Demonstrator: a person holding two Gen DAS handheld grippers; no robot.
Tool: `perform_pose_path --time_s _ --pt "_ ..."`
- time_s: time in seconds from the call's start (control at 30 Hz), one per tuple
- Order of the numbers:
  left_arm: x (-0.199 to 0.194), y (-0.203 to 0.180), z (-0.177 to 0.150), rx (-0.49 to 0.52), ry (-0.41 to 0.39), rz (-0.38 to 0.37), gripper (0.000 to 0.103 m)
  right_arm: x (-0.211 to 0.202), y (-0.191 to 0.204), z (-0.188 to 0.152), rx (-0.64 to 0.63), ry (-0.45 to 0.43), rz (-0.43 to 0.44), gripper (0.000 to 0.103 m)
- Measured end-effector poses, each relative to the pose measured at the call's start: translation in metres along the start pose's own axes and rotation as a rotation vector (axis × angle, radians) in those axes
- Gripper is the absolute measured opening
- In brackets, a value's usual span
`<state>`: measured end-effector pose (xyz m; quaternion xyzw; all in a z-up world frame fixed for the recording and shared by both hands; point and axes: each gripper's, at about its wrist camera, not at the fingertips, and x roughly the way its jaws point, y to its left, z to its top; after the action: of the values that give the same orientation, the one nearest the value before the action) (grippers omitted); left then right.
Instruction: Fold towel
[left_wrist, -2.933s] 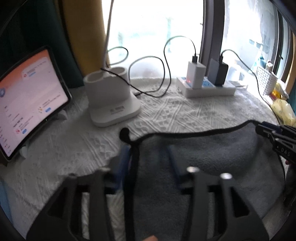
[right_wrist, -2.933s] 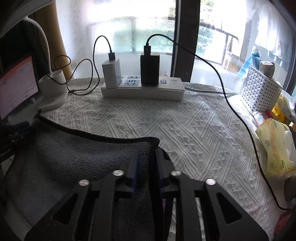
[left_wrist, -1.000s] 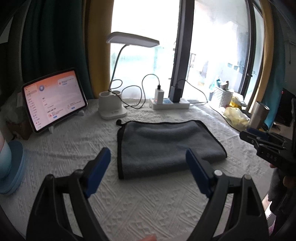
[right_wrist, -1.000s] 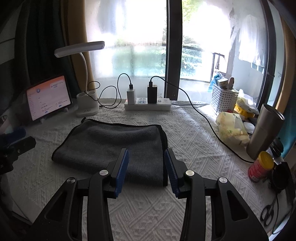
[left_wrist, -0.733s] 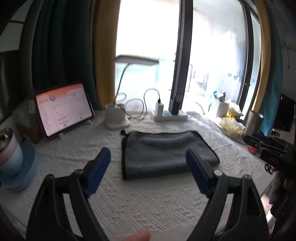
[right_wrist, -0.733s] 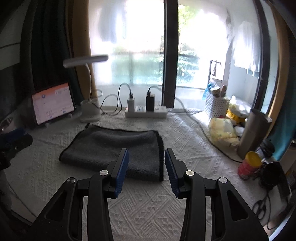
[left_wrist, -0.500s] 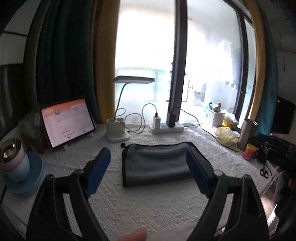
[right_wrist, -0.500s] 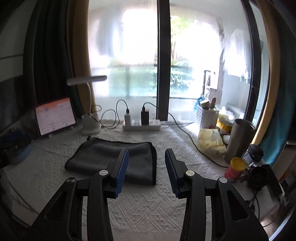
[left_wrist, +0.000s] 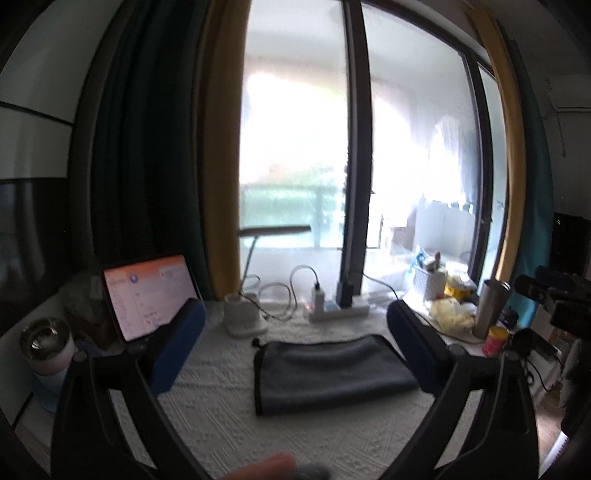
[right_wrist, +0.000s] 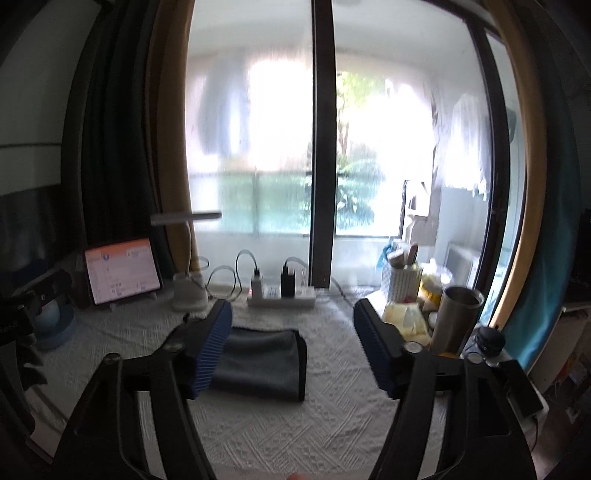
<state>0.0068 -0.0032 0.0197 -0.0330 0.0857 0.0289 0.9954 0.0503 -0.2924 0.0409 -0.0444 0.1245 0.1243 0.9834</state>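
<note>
A dark grey towel (left_wrist: 328, 371) with a black hem lies folded flat on the white textured tablecloth (left_wrist: 221, 417); it also shows in the right wrist view (right_wrist: 262, 363). My left gripper (left_wrist: 295, 350) is open wide and empty, held well back from and above the towel. My right gripper (right_wrist: 291, 345) is open wide and empty, also pulled back above the table. The right gripper shows at the right edge of the left wrist view (left_wrist: 554, 299).
A tablet (left_wrist: 147, 295) on a stand, a white desk lamp (left_wrist: 245, 317) and a power strip (left_wrist: 338, 312) with chargers stand behind the towel. A steel tumbler (right_wrist: 456, 319), white basket (right_wrist: 400, 282) and packets crowd the right. A mug (left_wrist: 46, 347) stands left.
Both grippers let go of the towel's far edge and drew back and up, away from the table. The right gripper's jaws have opened wider. The towel lies still, folded.
</note>
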Motion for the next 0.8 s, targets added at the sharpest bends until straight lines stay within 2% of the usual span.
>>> perform_pose_path --time_s 0.1,0.37,0.8 --pt "0.0004 0.0010 0.0024 -0.004 0.007 -0.010 0.102 -0.0037 0.0004 0.0065 -0.001 -0.034 -0.002 0.080" --pt "-0.0004 -0.0026 0.0057 0.005 -0.002 -0.042 0.102 -0.0020 0.0023 0.0088 -0.001 -0.057 0.005 0.081" --pt "0.0009 -0.0059 0.0023 0.013 -0.005 -0.041 0.102 0.0037 -0.0007 0.0059 0.005 -0.049 0.001 0.081"
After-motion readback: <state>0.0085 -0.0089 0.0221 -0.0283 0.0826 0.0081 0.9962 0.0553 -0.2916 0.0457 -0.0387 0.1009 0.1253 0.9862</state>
